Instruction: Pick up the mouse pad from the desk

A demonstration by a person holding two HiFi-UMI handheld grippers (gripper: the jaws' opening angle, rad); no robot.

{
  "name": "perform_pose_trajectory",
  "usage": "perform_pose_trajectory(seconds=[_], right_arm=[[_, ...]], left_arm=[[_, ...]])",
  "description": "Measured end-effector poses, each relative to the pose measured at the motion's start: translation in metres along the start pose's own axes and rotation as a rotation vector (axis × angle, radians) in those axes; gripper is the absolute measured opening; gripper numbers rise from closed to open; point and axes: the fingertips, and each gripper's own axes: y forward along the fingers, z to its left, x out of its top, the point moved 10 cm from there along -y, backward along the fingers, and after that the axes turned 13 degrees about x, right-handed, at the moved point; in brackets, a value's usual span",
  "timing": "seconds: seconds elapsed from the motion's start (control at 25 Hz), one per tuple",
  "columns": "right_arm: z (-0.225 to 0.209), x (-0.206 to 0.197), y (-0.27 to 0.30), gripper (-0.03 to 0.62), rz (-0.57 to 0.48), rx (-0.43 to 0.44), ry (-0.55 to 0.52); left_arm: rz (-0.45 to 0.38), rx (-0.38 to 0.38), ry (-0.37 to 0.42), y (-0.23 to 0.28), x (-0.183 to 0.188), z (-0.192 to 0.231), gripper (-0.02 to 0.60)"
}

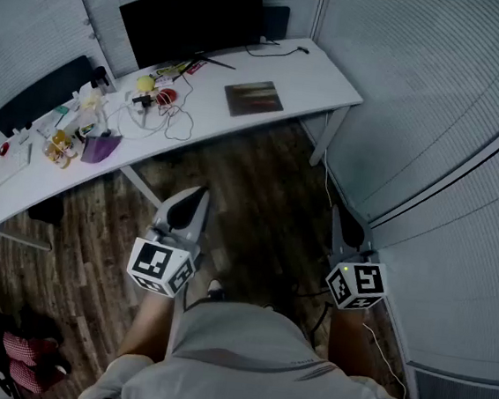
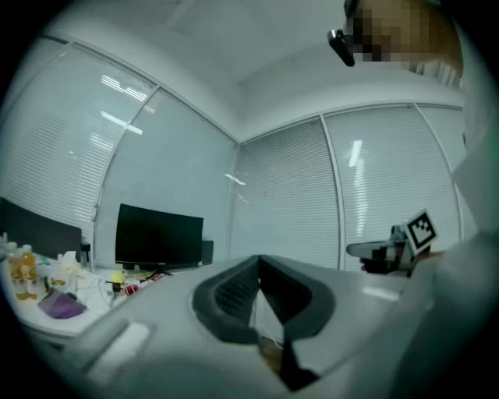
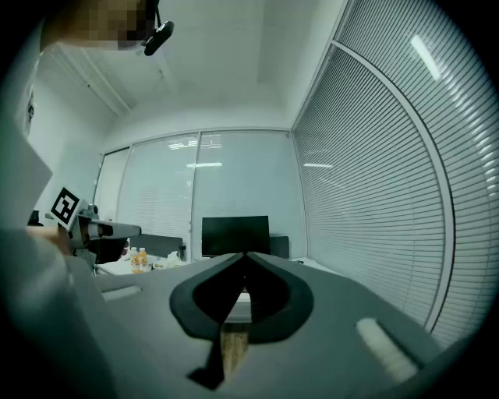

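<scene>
The mouse pad (image 1: pixel 254 97), a dark rectangle with brown and red streaks, lies flat on the right part of the white desk (image 1: pixel 324 80). Both grippers hang over the wooden floor, well short of the desk. My left gripper (image 1: pixel 197 192) is shut and empty, its jaws meeting at the tip. My right gripper (image 1: pixel 337 214) is likewise shut with nothing in it. In the left gripper view the left gripper (image 2: pixel 259 260) points level toward the desk, and the right gripper (image 2: pixel 355 248) shows at its right. In the right gripper view the right gripper (image 3: pixel 245 255) faces the monitor.
A black monitor (image 1: pixel 191 18) stands at the desk's back edge. Cables, a yellow ball (image 1: pixel 145 83), a red object (image 1: pixel 165 97), a purple pouch (image 1: pixel 101 148) and bottles clutter the desk's left part. Blinds (image 1: pixel 429 98) wall the right side. A desk leg (image 1: pixel 323 140) stands near.
</scene>
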Motion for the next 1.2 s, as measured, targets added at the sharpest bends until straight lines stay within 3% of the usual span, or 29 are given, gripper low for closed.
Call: perform_pose_trajectory(seconds=[0.8,1.0,1.2], right_arm=[[-0.001,-0.012,0.024,0.008,0.0,0.013,0.061],[0.003,-0.022,0.042,0.006,0.032,0.023,0.12],[0.008,-0.026,0.064,0.006,0.021,-0.022,0.148]], left_arm=[[0.03,-0.019,0.005,0.012,-0.004,0.014,0.003],[0.049,-0.028,0.012,0.016,-0.006,0.026,0.003],[0.055,-0.03,0.009,0.022,-0.01,0.053,0.003]])
